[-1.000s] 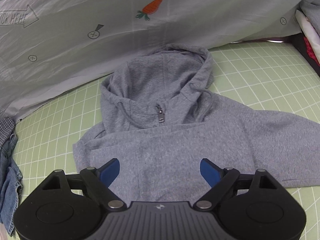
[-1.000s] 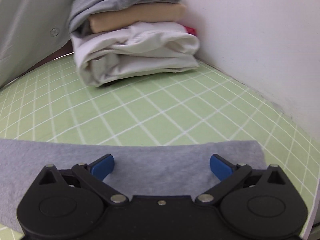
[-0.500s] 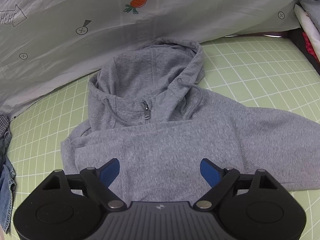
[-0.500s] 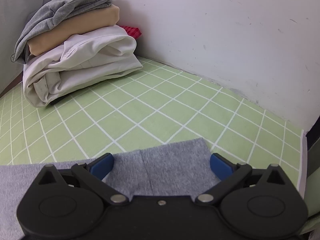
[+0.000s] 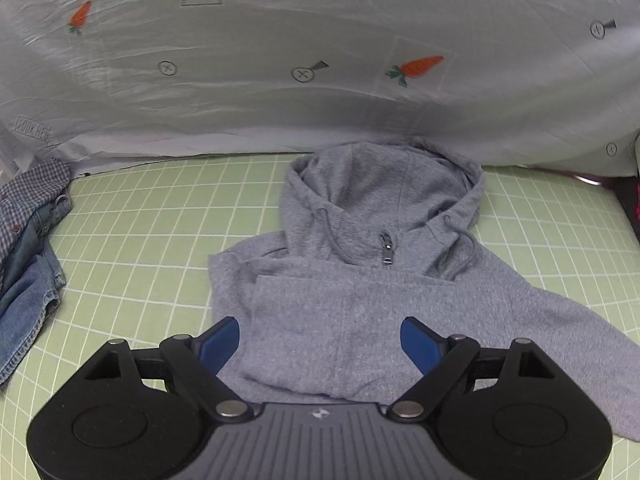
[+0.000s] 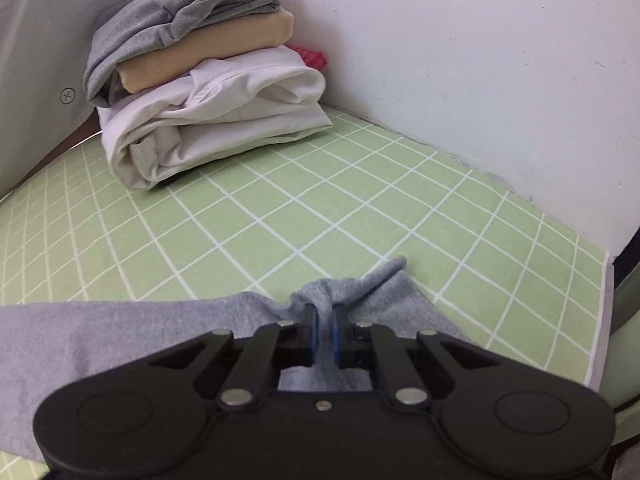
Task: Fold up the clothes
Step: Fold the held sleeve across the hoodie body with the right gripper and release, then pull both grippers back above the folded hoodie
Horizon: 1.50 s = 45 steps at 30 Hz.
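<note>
A grey zip hoodie (image 5: pixel 360 304) lies on the green checked mat, hood toward the back sheet, one sleeve folded across the chest and the other stretching right. My left gripper (image 5: pixel 320 340) hovers open over the hoodie's lower body, blue pads wide apart with nothing between them. In the right wrist view my right gripper (image 6: pixel 323 326) is shut on the cuff end of the grey sleeve (image 6: pixel 120 332), and the cloth bunches up ahead of the pads.
A stack of folded clothes (image 6: pixel 208 92) in grey, tan and white sits in the corner by the white wall (image 6: pixel 480 60). Denim and checked garments (image 5: pixel 28 256) are heaped at the left. A grey printed sheet (image 5: pixel 320 60) hangs behind. The mat's right edge (image 6: pixel 604 312) is close.
My right gripper has closed on the sleeve cuff, which now bunches between the pads. The left gripper's view swung left, bringing the denim pile further into sight; it stayed open.
</note>
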Each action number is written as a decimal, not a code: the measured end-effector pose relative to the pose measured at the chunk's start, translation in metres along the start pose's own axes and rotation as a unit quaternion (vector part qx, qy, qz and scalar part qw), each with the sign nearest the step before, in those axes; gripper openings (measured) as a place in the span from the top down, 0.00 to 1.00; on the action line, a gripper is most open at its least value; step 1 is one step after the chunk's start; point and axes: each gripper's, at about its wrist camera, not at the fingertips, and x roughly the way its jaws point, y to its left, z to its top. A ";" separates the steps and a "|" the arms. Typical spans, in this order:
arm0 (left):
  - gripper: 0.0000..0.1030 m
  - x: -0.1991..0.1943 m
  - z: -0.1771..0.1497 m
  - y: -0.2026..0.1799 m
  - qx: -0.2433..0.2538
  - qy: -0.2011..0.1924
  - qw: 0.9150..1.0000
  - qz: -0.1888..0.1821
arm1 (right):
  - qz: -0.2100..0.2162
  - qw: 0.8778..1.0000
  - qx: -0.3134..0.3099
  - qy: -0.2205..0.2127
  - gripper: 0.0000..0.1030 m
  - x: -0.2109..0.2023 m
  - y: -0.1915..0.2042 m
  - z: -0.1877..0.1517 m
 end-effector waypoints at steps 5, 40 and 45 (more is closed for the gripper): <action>0.14 -0.026 -0.018 0.044 -0.042 -0.026 0.999 -0.017 | 0.080 0.996 0.010 -0.031 0.94 -0.061 0.056 -0.013; 0.13 0.034 -0.034 0.146 -0.134 0.024 0.990 0.026 | 0.393 0.892 -0.211 0.076 0.13 -0.167 0.457 -0.117; 0.13 0.031 -0.035 0.120 -0.098 0.031 0.995 0.007 | 0.296 0.928 -0.220 0.056 0.04 -0.165 0.391 -0.112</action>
